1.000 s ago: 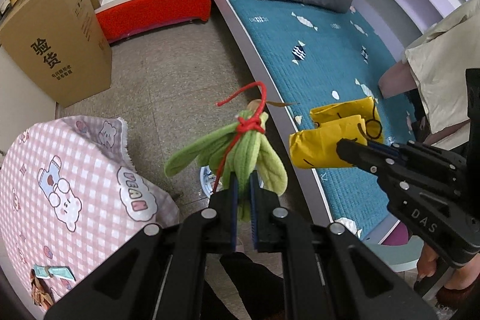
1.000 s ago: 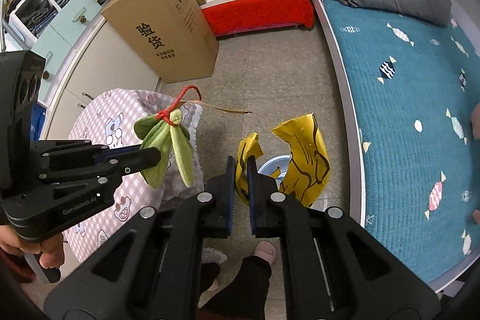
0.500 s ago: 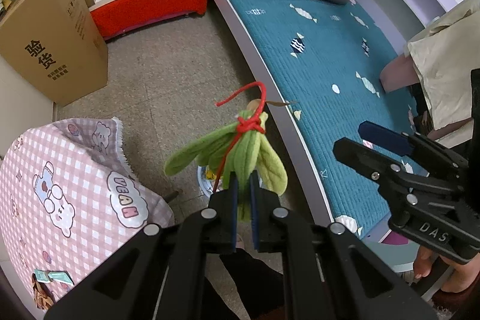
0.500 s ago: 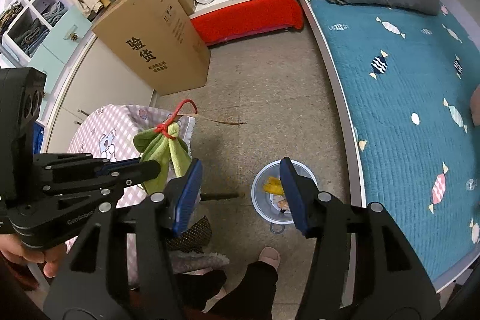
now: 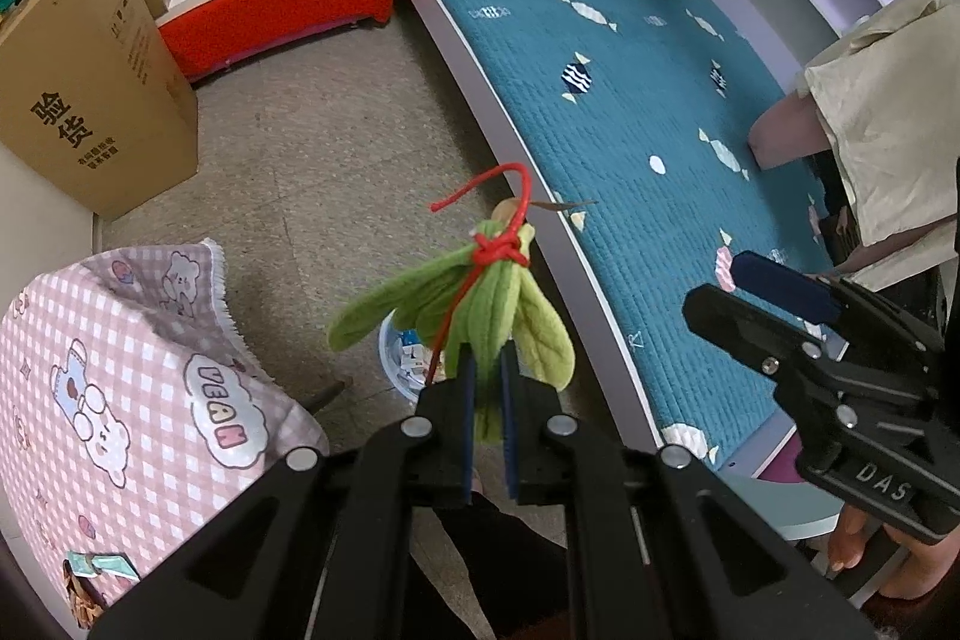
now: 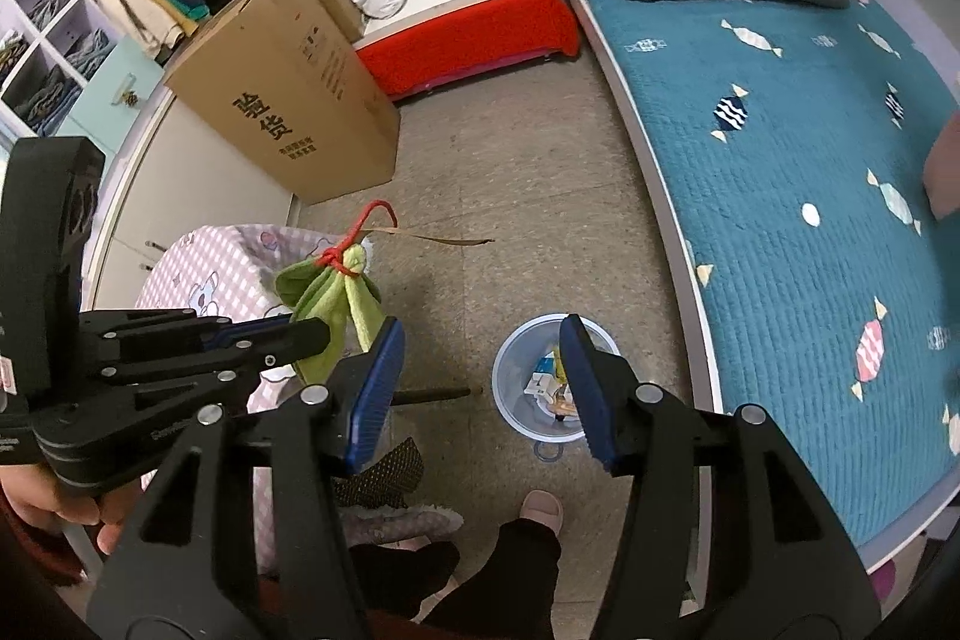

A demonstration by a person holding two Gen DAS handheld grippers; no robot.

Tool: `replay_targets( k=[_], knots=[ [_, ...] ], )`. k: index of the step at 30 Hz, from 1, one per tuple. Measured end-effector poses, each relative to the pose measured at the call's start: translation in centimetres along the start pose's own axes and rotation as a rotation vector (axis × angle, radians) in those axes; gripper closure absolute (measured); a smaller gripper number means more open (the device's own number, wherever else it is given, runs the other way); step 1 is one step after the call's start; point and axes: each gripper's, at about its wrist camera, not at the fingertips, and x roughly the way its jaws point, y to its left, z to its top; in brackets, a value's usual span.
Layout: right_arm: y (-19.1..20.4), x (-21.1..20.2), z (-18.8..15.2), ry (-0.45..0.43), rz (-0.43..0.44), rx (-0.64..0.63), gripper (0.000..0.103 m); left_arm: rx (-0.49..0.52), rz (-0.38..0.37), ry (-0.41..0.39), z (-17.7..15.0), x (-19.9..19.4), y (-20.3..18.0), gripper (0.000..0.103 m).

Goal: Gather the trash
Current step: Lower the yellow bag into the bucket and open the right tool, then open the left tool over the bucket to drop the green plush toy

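Note:
My left gripper (image 5: 486,370) is shut on a green felt leaf bundle (image 5: 498,298) tied with red string, and holds it above the floor. In the right wrist view the same bundle (image 6: 336,292) hangs at the tip of the left gripper (image 6: 312,334). My right gripper (image 6: 481,325) stands open with nothing between its blue pads. It points down over a small pale blue trash bin (image 6: 501,370) that holds white and yellow scraps. In the left wrist view the bin (image 5: 390,358) is mostly hidden behind the bundle, and the right gripper (image 5: 717,277) is at the right.
A bed with a teal quilt (image 6: 780,160) runs along the right. A large cardboard box (image 6: 288,100) and a red bench (image 6: 468,34) stand farther back. A pink checked cloth (image 5: 120,382) covers a surface at the left. The person's slippered foot (image 6: 540,508) is near the bin.
My right gripper has opened and the yellow wrapper it held is gone from its jaws; the bin now shows below them. My left gripper still holds the green bundle.

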Motion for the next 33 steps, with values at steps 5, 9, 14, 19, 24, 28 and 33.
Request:
replay_targets(
  k=[5,9,14,19,24,28,33],
  knots=[
    [-1.0,-1.1,-0.2,-0.028,-0.019,0.025,0.048,0.025,-0.004,0.003,0.5,0.3,-1.3,0.094],
    [-1.9,-1.9,-0.5,-0.053,-0.033,0.053,0.048,0.050,-0.005,-0.004,0.8,0.2,-2.4,0.091],
    [-2.4,-2.6,-0.9,-0.078,-0.045,0.073,0.047,0.061,0.004,-0.021,1.0,-0.1,-3.3,0.038],
    [-2.4,-2.9,-1.5,-0.077,-0.048,0.076,0.047,0.032,-0.008,-0.025,0.5,-0.5,-3.0,0.033],
    [-1.6,-2.6,-1.8,-0.060,-0.039,0.064,0.046,0.016,-0.003,-0.032,-0.9,-1.3,-2.0,0.033],
    [0.4,-2.0,-1.9,-0.045,-0.028,0.031,0.046,-0.019,0.001,-0.046,-2.1,-2.4,-0.1,0.031],
    [4.1,-1.0,-2.5,-0.021,-0.009,-0.021,0.045,-0.085,0.006,-0.065,-4.3,-4.0,3.6,0.029]
  ],
)
